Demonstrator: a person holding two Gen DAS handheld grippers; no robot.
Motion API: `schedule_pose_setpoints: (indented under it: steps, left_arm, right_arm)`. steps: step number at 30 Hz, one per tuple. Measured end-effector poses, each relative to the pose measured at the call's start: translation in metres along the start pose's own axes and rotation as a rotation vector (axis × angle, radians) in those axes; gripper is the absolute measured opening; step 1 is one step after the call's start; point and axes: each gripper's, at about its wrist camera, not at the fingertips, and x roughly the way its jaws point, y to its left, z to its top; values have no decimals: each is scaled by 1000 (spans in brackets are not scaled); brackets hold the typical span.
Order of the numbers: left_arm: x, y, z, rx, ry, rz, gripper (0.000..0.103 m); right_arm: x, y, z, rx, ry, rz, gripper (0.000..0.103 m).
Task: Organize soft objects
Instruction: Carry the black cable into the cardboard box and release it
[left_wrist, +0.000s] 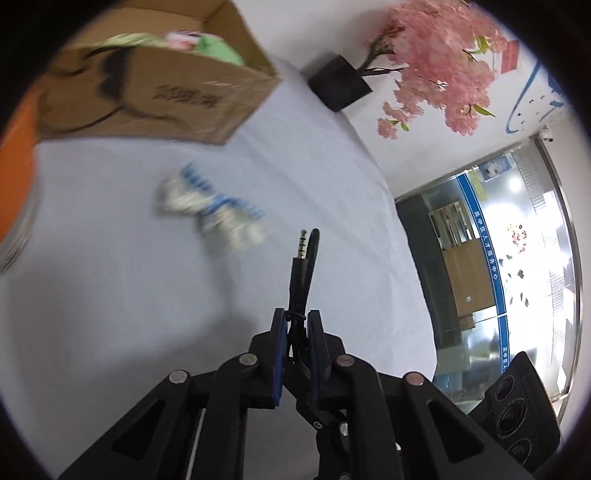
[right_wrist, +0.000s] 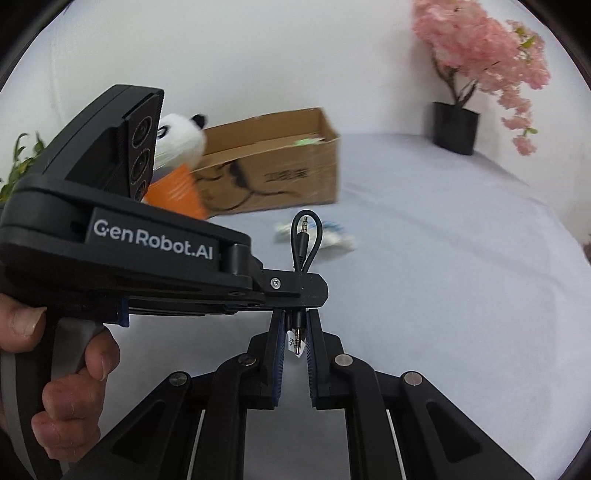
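My left gripper (left_wrist: 295, 325) is shut on a short black audio cable (left_wrist: 301, 273), whose plug end sticks up past the fingertips. In the right wrist view the left gripper (right_wrist: 295, 291) crosses in front of my right gripper (right_wrist: 295, 325), which is shut on the same cable's other plug (right_wrist: 297, 328); the cable loops above (right_wrist: 306, 236). A blurred blue and white plush toy (left_wrist: 212, 208) lies on the white table, also in the right wrist view (right_wrist: 332, 236). A cardboard box (left_wrist: 155, 92) holds soft items (left_wrist: 218, 48); it also shows in the right wrist view (right_wrist: 273, 170).
A black pot with a pink blossom tree (left_wrist: 341, 86) stands at the table's back, seen too in the right wrist view (right_wrist: 456, 133). A panda plush (right_wrist: 183, 142) on an orange cup (right_wrist: 177, 194) stands left of the box. Green leaves (right_wrist: 22, 162) show at far left.
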Motion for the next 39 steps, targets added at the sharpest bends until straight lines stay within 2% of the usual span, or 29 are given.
schedule_pose_setpoints:
  steps: [5,8,14,17,19,20,21,24,28,30,31,32,33,34,35,36,37,38,39]
  left_arm:
    - [20,-27,34,68,-46,-41,9]
    - [25,-37,60,84,-90,-77,9]
    - [1,-43,104,101,-228,-62,9]
    - [-24,-32,126,64,-312,-37,9]
    - [-35,-21,138,13,-348,-20,9]
    - [-40,-16,144,-8,-360,-2,9]
    - [-45,-9,149,-29,-374,26,9]
    - [-52,8,161,-94,-373,85,9]
    - [-59,31,168,-183,-350,140,10]
    - [-66,36,170,-206,-361,169,15]
    - [-70,33,170,-201,-378,187,25]
    - [-77,31,168,-189,-397,205,40]
    - [-84,26,165,-172,-418,217,48]
    - [-90,22,162,-158,-432,219,63]
    - [-99,17,157,-139,-450,219,68]
    - [-104,12,154,-121,-456,220,68]
    - [-110,6,149,-99,-451,225,68]
    - [-117,-1,142,-64,-449,224,68]
    - [-127,-10,131,-9,-460,226,68]
  right_arm:
    - [4,-44,29,33,-57,-55,8]
    - [6,-62,52,7,-102,-91,8]
    - [21,-63,106,-67,-215,-80,8]
    - [35,-50,136,-112,-262,-32,8]
    - [46,-44,156,-102,-266,45,9]
    - [56,-44,166,-68,-250,117,9]
    - [63,-40,174,-60,-243,144,9]
    - [85,-27,191,-70,-215,194,9]
    - [116,-15,202,-58,-135,259,9]
    - [129,-13,205,-65,-114,269,10]
    - [134,-13,205,-58,-97,275,11]
    - [139,-13,204,-44,-74,284,11]
    - [142,-13,204,-38,-63,291,12]
    - [142,-12,202,-39,-59,291,13]
    - [140,-12,201,-46,-63,278,21]
    - [137,-12,200,-51,-70,271,29]
    - [133,-12,199,-56,-83,267,51]
    - [120,-11,193,-66,-116,257,67]
    - [106,-8,186,-80,-147,249,71]
